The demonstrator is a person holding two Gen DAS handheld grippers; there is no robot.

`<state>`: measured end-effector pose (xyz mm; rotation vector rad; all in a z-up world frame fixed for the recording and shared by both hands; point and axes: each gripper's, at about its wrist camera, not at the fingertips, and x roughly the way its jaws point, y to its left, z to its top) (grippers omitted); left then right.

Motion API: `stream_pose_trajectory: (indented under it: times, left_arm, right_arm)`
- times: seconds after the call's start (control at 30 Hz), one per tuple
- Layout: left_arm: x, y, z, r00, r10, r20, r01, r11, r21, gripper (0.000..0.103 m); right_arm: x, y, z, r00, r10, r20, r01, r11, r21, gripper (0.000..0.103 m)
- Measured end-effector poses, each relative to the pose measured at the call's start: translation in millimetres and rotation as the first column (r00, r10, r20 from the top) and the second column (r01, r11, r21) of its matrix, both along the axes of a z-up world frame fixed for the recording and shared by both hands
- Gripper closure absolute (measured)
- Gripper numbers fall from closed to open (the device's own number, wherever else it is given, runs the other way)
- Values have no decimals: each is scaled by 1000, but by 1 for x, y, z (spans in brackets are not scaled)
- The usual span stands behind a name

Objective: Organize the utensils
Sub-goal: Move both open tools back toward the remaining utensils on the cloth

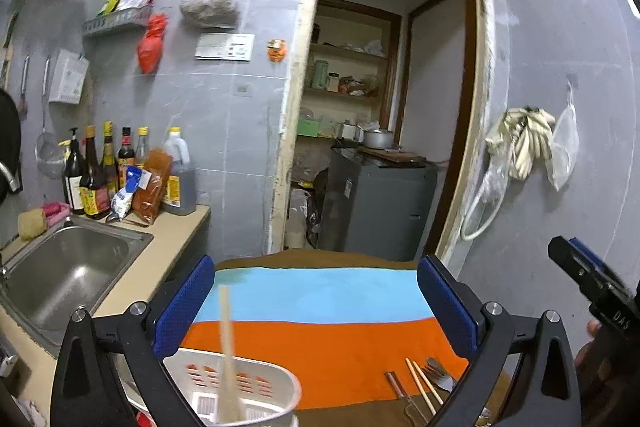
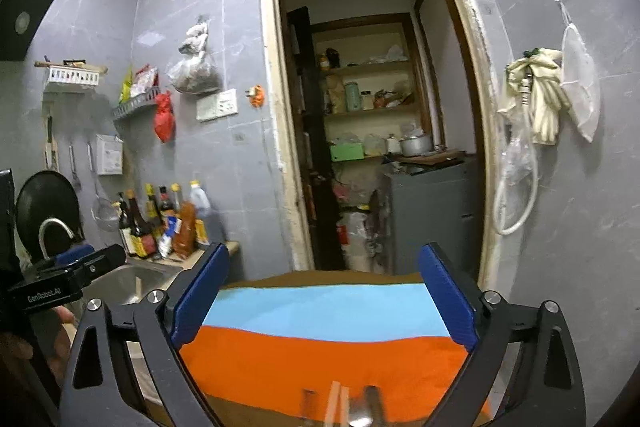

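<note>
My left gripper [image 1: 316,291] stands wide open above a striped cloth [image 1: 320,347], its blue pads [image 1: 186,303] holding nothing. Below it a white slotted utensil holder [image 1: 244,387] sits at the cloth's near left with a pale chopstick [image 1: 228,351] standing in it. Chopsticks [image 1: 424,383], a fork [image 1: 438,373] and a wooden-handled tool [image 1: 400,391] lie on the orange stripe at lower right. My right gripper [image 2: 324,295] is also open and empty over the same cloth [image 2: 320,355]. Blurred utensil tips [image 2: 340,403] show at the bottom edge of the right wrist view.
A steel sink [image 1: 68,267] is set in the counter at left, with sauce bottles [image 1: 120,171] behind it. An open doorway [image 1: 380,107] leads to a pantry with a grey cabinet [image 1: 376,207]. Bags and cloths [image 1: 528,143] hang on the right wall.
</note>
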<state>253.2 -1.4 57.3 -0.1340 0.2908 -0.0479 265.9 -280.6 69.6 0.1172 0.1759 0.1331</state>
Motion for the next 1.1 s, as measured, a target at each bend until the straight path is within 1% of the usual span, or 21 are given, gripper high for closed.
stream_pose_trajectory:
  times: [0.1,0.2,0.37,0.67,0.93,1.03,1.1]
  left_arm:
    - [1,-21,-7,1000,-12,-12,12,1000,15,1]
    - [3,-41,-20,999,-16,-45,17,1000,16,1]
    - [10,-64,-45,995,-12,-101,13,1000,11,1]
    - [28,-94,-89,978,0,-209,3,1000,17,1]
    - [46,-107,-119,953,3,-302,9,999,39,1]
    - [54,-110,-130,936,6,-351,15,998,56,1]
    - [61,-110,-139,920,10,-391,15,998,61,1]
  right_arm:
    - [5,-23,-7,999,-13,-37,13,1000,-10,9]
    - [10,-43,-19,997,-15,-74,15,1000,-12,9]
    - [19,-69,-46,990,0,-142,-3,1000,-24,9]
    - [35,-94,-89,971,20,-239,-29,999,-34,9]
    - [50,-100,-125,948,52,-313,-61,998,-19,9]
    - [56,-100,-138,935,60,-350,-68,998,-10,9]
    - [62,-99,-150,921,65,-383,-72,997,-4,9]
